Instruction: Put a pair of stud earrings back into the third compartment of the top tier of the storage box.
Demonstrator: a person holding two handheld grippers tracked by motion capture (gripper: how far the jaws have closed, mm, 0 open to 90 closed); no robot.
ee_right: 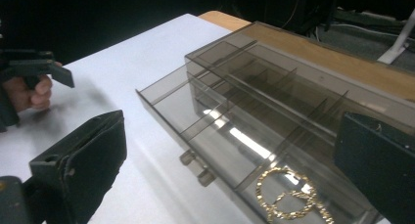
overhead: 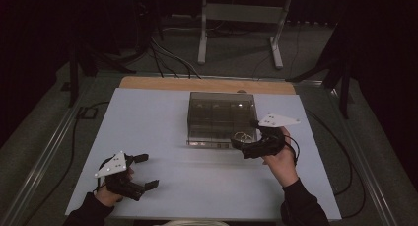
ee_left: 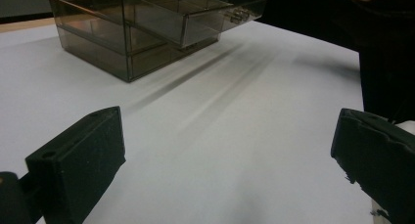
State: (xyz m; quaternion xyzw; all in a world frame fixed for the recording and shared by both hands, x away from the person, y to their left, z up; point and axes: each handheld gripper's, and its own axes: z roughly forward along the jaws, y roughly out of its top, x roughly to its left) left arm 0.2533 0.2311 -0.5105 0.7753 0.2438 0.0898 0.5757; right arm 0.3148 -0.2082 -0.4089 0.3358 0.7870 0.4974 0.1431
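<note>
A smoky clear drawer box [overhead: 222, 115] stands at the middle of the white table [overhead: 162, 132]. Its top drawer [ee_right: 195, 121] is pulled out, with a small handle [ee_right: 198, 171] on its front. Gold chain jewellery [ee_right: 288, 194] lies in the drawer's near compartment and shows as a glint [overhead: 242, 135] from above. My right gripper [overhead: 240, 148] hovers open at the box's front right corner, its jaws standing wide apart on either side of the drawer [ee_right: 230, 170]. My left gripper [overhead: 147, 171] is open over bare table at the front left, well away from the box [ee_left: 147, 28].
A wooden strip [overhead: 207, 84] runs along the table's far edge. Behind it stands a grey metal frame [overhead: 241, 18] on the floor with cables [overhead: 167, 58] nearby. Open white surface lies between the left gripper and the box. A dark sleeve [ee_left: 386, 53] fills the right of the left gripper view.
</note>
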